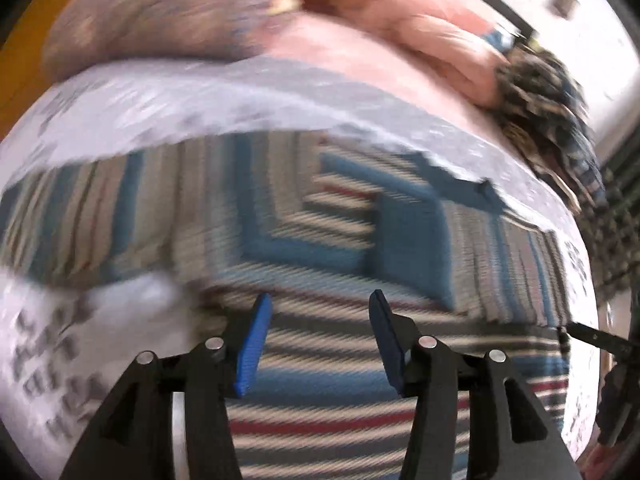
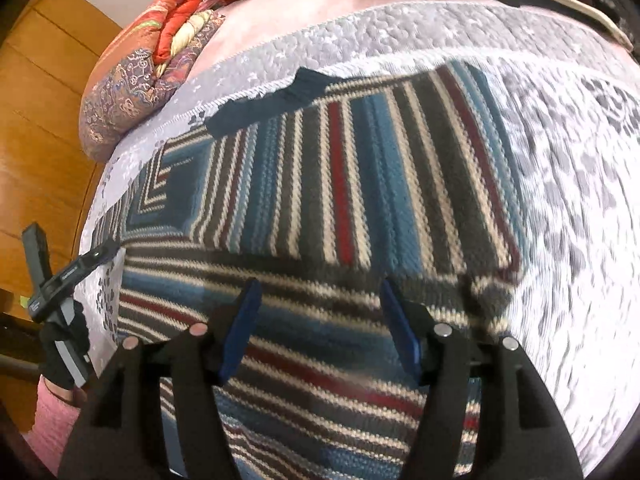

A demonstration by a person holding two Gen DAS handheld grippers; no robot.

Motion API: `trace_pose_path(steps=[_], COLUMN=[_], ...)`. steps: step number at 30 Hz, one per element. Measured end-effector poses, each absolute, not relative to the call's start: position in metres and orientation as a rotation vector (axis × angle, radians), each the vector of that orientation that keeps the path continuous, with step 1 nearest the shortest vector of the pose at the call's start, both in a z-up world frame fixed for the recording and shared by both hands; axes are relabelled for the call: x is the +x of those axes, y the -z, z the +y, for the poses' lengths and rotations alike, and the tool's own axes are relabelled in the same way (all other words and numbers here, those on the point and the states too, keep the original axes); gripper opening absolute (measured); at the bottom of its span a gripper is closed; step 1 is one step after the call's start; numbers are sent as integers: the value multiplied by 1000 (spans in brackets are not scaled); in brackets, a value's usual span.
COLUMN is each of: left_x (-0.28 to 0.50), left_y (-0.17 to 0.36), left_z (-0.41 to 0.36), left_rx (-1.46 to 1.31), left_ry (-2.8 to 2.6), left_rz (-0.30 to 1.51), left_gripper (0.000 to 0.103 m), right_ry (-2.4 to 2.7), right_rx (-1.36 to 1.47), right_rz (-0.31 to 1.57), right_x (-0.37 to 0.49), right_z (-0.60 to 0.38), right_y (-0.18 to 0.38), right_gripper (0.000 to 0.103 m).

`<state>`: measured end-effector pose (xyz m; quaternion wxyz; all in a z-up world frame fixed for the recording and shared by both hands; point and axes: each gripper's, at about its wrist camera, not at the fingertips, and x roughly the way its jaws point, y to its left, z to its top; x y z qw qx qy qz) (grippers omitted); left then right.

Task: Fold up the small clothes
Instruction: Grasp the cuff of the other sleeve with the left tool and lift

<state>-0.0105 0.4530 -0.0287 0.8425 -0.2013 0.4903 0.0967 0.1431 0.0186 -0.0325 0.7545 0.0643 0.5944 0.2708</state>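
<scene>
The striped knitted sweater (image 2: 352, 184) lay spread on the pale patterned bedspread (image 2: 560, 208), directly under and ahead of both tools. The right gripper (image 2: 320, 320) and the left gripper (image 1: 316, 336) each hovered over it with fingers wide apart, holding nothing. Beyond the tips lay a pink blanket (image 1: 400, 28); a folded floral quilt (image 2: 152, 64) sat off to the right gripper's far left.

Striped knit sweater (image 2: 360, 184) lies flat, partly folded, on bedspread.
</scene>
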Motion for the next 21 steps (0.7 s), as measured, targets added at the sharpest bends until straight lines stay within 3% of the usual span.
trace_pose_path(steps=[11, 21], left_x=[-112, -120], left_y=[56, 93], left_z=[626, 709], left_rx=[-811, -1139], left_ry=[-496, -555], left_rz=[876, 677], left_gripper=[51, 51], right_ry=[-584, -563], right_rx=[143, 146], right_rz=[1313, 1332], right_x=[132, 134], right_z=[21, 24], right_y=[52, 70], right_gripper=[62, 62])
